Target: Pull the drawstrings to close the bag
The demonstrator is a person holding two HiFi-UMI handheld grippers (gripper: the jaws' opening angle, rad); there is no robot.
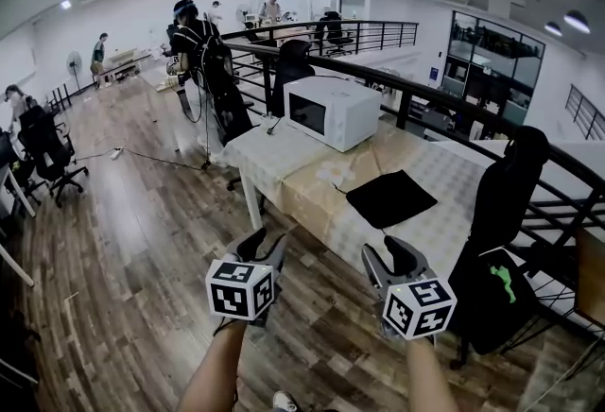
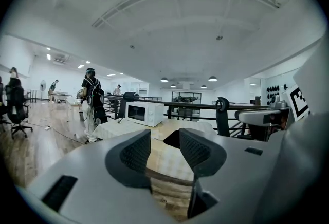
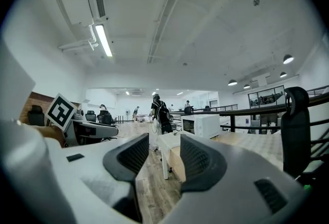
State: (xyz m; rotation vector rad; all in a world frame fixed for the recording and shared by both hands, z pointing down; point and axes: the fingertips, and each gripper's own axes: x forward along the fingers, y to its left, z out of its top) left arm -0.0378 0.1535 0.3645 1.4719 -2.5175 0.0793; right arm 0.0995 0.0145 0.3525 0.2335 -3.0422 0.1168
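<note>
The black bag [image 1: 391, 197] lay flat on the worktop [image 1: 304, 176], on the near side of the microwave [image 1: 332, 111], ahead of both hands and well apart from them. The left hand-held gripper [image 1: 255, 248] and right hand-held gripper [image 1: 388, 259] hung short of the worktop's edge, jaws apart and empty. The right looked nearer, almost in line with the bag. The drawstrings could not be made out.

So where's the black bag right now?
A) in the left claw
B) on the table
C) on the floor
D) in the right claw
B: the black bag lies flat on the table near the microwave; the left claw and right claw are open and empty.
</note>
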